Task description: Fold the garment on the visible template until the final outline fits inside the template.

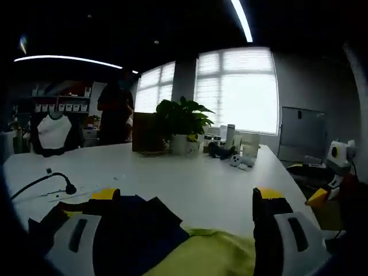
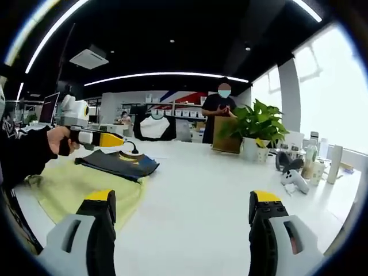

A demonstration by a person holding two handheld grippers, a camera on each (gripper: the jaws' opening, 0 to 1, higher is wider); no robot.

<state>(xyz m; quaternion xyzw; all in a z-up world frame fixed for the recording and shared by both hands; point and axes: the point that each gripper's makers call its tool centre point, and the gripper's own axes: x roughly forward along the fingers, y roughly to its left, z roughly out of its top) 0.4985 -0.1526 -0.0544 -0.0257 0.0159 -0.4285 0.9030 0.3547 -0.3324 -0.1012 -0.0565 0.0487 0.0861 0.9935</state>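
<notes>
Navy garment (image 1: 135, 230) between wide-open left claw (image 1: 185, 207).

No text, label, brand or number is legible in either view.

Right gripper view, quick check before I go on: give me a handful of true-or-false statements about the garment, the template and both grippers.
1. The dark blue garment lies on the yellow-green template. True.
2. The right gripper is clamped on the garment. False: its jaws stand open over bare white table, holding nothing.
3. The left gripper hangs over the garment's far edge. True; the left gripper view also has the garment between its jaws, though whether they grip it is unclear.
4. The garment hangs off the table edge. False: it rests flat on the template.
5. A potted plant stands at the far side of the table. True.
</notes>
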